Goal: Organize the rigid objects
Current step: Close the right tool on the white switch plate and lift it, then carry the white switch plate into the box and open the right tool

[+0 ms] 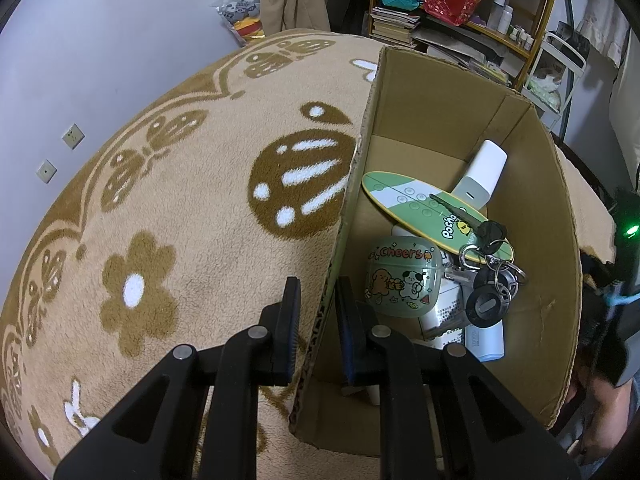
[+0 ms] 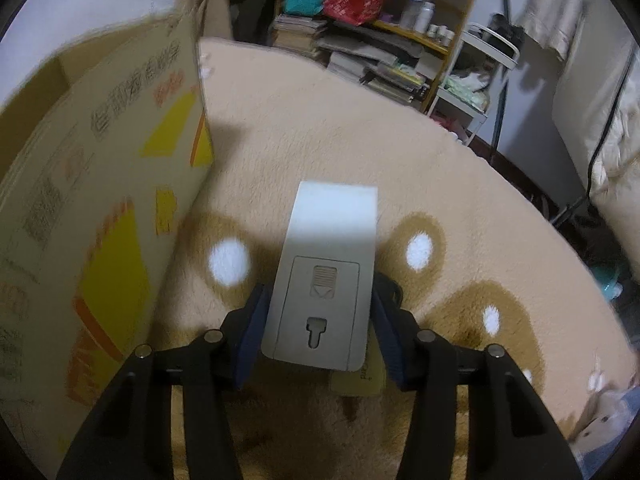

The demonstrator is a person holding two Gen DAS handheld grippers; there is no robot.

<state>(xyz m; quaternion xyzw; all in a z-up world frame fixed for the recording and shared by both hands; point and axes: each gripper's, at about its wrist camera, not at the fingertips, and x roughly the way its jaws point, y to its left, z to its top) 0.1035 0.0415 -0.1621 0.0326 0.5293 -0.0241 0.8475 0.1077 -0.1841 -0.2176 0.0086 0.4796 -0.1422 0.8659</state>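
Note:
An open cardboard box (image 1: 536, 248) stands on a beige flower-patterned blanket (image 1: 180, 200). Inside lie a green oval board (image 1: 404, 196), a green "Cheers" case (image 1: 402, 276), a bunch of keys (image 1: 488, 284), a white bottle (image 1: 482, 176) and a pale blue item (image 1: 486, 342). My left gripper (image 1: 319, 284) is shut on the box's left wall, one finger outside and one inside. My right gripper (image 2: 320, 288) is shut on a white rectangular device (image 2: 332, 240), its back cover facing up, held over the blanket (image 2: 460, 168) just right of the box's printed outer wall (image 2: 100, 200).
A tan slip (image 2: 356, 380) shows under the device. Behind the blanket stand a wooden shelf (image 1: 520, 12) with books, bags and bottles, and a white trolley (image 2: 476, 80). A plush toy (image 2: 600, 420) lies at the near right. Bare wall (image 1: 100, 40) is on the left.

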